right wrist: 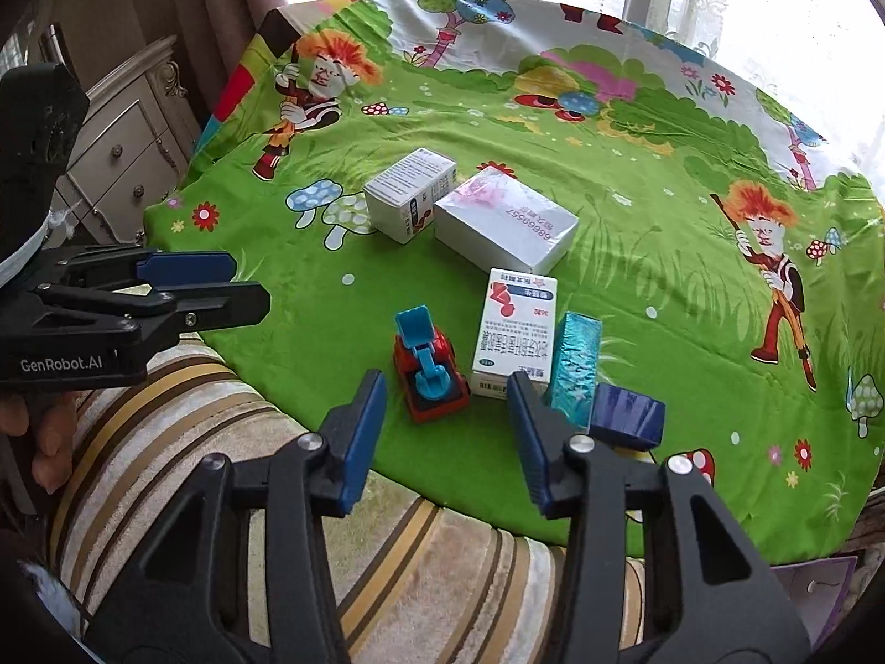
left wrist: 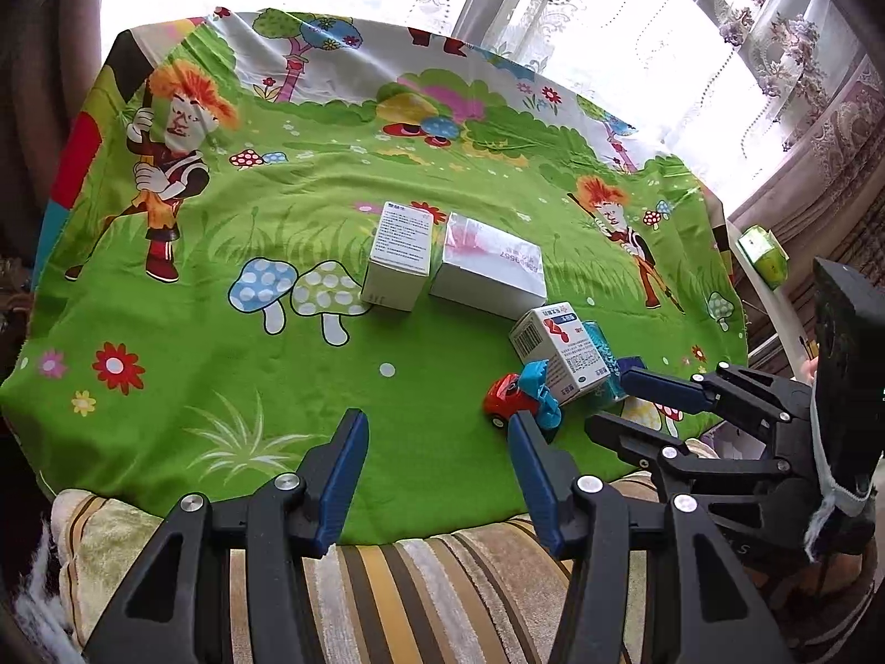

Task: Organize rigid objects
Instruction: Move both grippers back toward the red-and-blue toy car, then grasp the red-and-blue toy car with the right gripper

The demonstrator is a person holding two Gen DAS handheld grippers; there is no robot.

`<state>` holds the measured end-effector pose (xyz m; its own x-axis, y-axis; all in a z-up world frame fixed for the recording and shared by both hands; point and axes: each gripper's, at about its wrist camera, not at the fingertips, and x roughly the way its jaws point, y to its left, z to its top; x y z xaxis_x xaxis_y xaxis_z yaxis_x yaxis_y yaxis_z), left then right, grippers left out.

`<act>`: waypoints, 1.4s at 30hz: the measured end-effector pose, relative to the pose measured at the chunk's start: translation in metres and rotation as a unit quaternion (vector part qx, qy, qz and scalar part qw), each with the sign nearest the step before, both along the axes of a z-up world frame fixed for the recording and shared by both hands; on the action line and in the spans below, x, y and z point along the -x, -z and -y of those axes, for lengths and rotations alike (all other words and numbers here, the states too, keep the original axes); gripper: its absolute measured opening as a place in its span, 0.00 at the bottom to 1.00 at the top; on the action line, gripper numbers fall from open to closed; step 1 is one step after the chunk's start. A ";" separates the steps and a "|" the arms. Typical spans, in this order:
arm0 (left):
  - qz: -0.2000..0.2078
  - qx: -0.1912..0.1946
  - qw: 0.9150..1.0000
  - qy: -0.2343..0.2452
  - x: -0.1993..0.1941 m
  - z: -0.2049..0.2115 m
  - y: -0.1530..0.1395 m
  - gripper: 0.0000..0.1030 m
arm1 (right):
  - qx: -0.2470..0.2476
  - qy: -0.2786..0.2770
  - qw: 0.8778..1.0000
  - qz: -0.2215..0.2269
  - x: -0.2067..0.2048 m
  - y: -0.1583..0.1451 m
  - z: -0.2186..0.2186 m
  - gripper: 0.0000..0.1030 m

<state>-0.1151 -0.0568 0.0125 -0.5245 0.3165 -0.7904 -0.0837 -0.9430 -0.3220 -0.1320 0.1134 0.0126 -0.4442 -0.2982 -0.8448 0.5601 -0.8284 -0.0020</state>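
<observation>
**A:** Where do the claws stand?

**B:** The right claw point(right wrist: 445, 431) is spread wide and grasping nothing; it hangs just short of the toy truck point(right wrist: 430, 373), which sits between the lines of its two fingers. The left claw point(left wrist: 437, 476) is released as well, empty, low over the near edge of the green cartoon cloth point(left wrist: 221, 332).

**A:** So which step is this?

**B:** I'd judge it the approach to a first pick: nothing is lifted yet, and the loose pieces still crowd together near the front.

**A:** What lies there?

**B:** Beside the truck, the white medicine box point(right wrist: 511, 332), the teal box point(right wrist: 575, 368) touching it, and the dark blue block point(right wrist: 628, 415) just beside that. Farther back, the small white carton point(right wrist: 409, 199) and the large white box point(right wrist: 506, 224) sit side by side.

**A:** How does the truck point?

**B:** Its long axis runs roughly away from the right claw, blue scoop at the far end, tilted slightly leftward. The next move probably calls for advancing and closing across its narrow sides.
</observation>
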 end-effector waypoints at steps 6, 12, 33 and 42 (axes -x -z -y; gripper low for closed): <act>0.001 -0.012 1.000 -0.008 0.000 0.012 0.004 0.52 | -0.017 -0.031 0.999 0.002 0.013 0.012 0.021 0.43; 0.005 -0.026 1.000 -0.006 0.001 0.015 0.009 0.52 | -0.024 -0.041 0.999 0.007 0.023 0.016 0.031 0.38; 0.020 0.008 1.000 -0.011 0.026 0.013 0.015 0.52 | 0.023 -0.013 1.000 0.006 0.025 0.002 0.011 0.20; 0.013 0.059 0.998 -0.004 0.069 -0.005 0.010 0.53 | 0.055 0.006 0.998 -0.001 0.018 -0.018 -0.008 0.20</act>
<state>-0.1845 -0.0515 0.0029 -0.5055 0.2169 -0.8352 -0.0688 -0.9750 -0.2115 -0.1505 0.1216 0.0304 -0.4493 -0.3844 -0.8065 0.5504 -0.8301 0.0890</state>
